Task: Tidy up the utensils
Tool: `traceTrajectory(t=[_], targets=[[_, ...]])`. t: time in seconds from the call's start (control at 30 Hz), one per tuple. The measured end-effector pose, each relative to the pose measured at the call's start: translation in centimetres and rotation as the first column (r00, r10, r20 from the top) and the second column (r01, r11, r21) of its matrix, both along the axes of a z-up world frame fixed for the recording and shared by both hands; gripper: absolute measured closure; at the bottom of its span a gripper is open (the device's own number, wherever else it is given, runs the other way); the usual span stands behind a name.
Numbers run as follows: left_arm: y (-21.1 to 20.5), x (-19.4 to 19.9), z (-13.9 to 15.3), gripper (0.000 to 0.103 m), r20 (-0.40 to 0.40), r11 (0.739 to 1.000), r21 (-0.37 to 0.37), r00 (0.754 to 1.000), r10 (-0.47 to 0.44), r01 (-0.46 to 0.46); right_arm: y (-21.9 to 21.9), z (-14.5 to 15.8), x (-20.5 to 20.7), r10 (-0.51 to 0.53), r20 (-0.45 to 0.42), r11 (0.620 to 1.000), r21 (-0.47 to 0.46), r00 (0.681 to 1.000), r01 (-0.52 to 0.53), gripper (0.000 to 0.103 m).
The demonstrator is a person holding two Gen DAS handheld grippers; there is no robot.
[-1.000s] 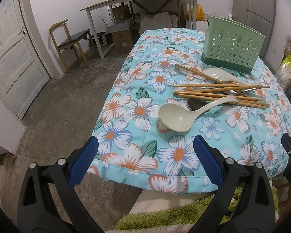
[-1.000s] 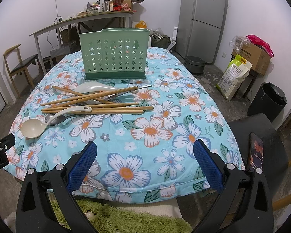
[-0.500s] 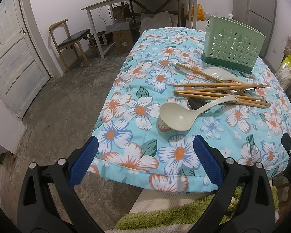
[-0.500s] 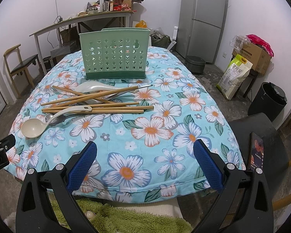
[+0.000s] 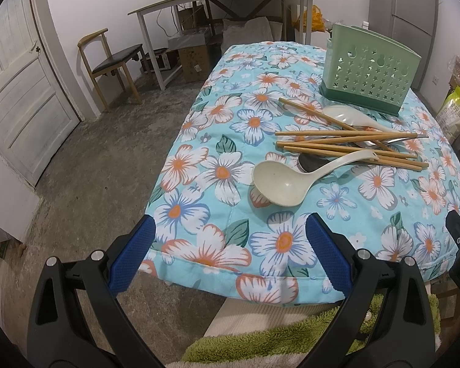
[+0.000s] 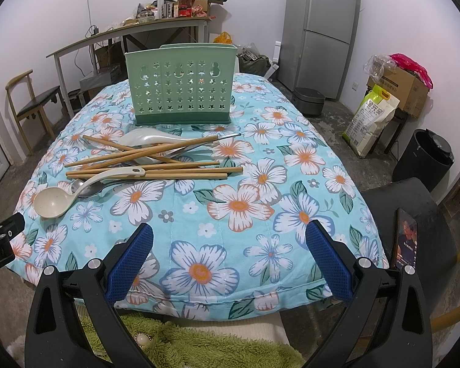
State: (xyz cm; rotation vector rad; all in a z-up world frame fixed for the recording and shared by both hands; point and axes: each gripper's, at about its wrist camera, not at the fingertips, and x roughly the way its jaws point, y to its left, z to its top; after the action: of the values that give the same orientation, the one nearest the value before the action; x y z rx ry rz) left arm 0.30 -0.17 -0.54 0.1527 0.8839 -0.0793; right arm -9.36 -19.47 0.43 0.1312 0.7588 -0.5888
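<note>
Change since the earlier frames: none to speak of — both views and every item sit as they did.

Left hand-held gripper (image 5: pixel 230 247): jaws spread wide, empty, hovering off the near edge of the table (image 5: pixel 199 141). Right hand-held gripper (image 6: pixel 229 250): likewise wide and empty, at the same near edge.

Utensil pile, mid-table, well apart from both grippers:
- Cream ladle (image 6: pixel 76 188) — bowl nearest the left gripper, handle resting across the sticks, long axis running diagonally toward the pile.
- Bamboo chopsticks (image 6: pixel 156 171), several, lying mostly crosswise to the viewer, a few crossed at an angle.
- White spoon (image 6: pixel 147 138) under the sticks, just before the caddy.
- Metal spoon (image 6: pixel 90 188), partly hidden beneath the ladle.

Green utensil caddy (image 6: pixel 181 89): upright at the far side, apparently empty.

Step in hand, by judgement: the start, nothing yet sorted. The next move calls for a reach forward and a narrow pinch on the ladle's handle, which lies uppermost.
</note>
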Motion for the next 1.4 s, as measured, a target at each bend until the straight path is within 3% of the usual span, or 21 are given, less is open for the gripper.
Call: traceTrajectory(t=[0.7,1.4], targets=[[0.2,0.2,-0.2,0.009,-0.001,1.0,0.006,1.0,0.01,-0.01,-0.1,-0.1,0.2,0.003,-0.001,1.0,0.006,1.0,-0.003,0.006],[1.0,3.1,0.0,0.009,-0.019,0.996,0.047,0.997,0.077,-0.077,-0.8,-0.8,2.1,0.042,-0.024,0.998,0.036,0.999,-0.041,0.006]])
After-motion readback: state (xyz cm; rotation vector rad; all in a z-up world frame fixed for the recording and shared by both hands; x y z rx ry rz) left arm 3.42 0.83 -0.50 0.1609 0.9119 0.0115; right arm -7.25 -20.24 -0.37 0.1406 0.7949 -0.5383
